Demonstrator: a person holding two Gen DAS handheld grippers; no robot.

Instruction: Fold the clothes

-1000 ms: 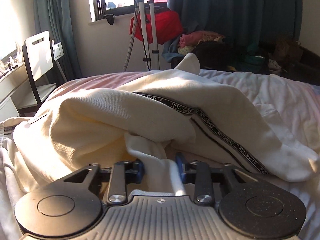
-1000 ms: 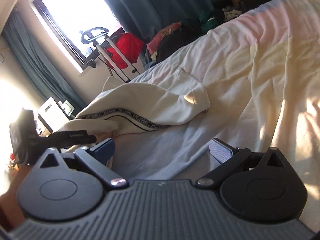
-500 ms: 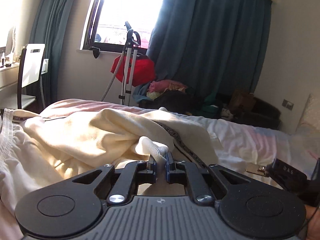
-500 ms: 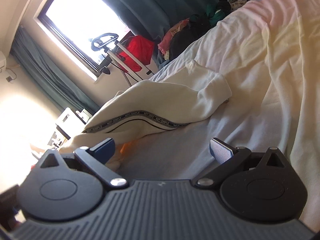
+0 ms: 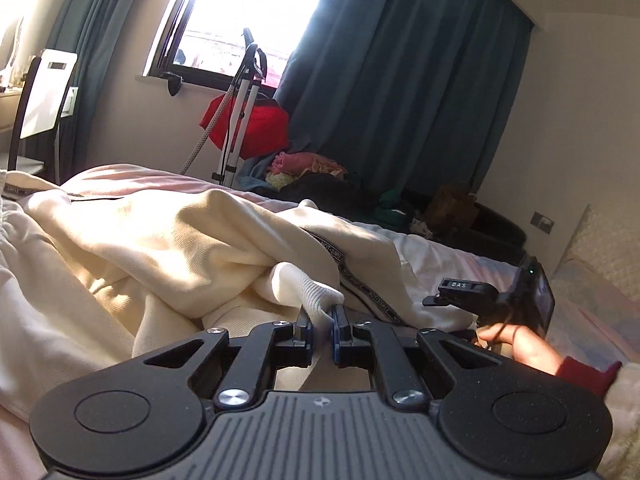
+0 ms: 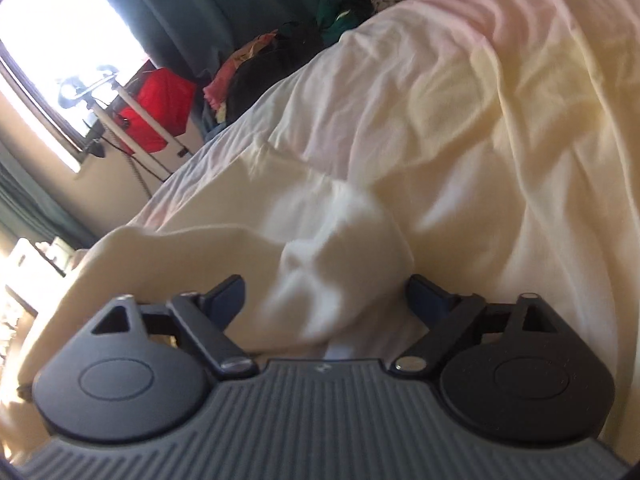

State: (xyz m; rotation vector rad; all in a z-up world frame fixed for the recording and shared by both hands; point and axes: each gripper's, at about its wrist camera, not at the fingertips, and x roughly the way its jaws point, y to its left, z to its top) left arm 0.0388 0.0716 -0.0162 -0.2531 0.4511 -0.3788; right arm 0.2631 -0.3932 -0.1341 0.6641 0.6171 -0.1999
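Observation:
A cream garment with a black lettered stripe lies bunched on the bed. My left gripper is shut on its white ribbed cuff, held just above the bed. My right gripper is open, its jaws on either side of another white cuff of the same garment. The right gripper also shows in the left wrist view, low at the right by the garment's edge, held in a hand.
The bed sheet is white and wrinkled. Beyond the bed stand a window, dark teal curtains, a stand with a red bag, a clothes pile and a white chair at left.
My left gripper closed on the cuff and lifted it. My right gripper moved in from the open sheet until the other cuff lies between its jaws.

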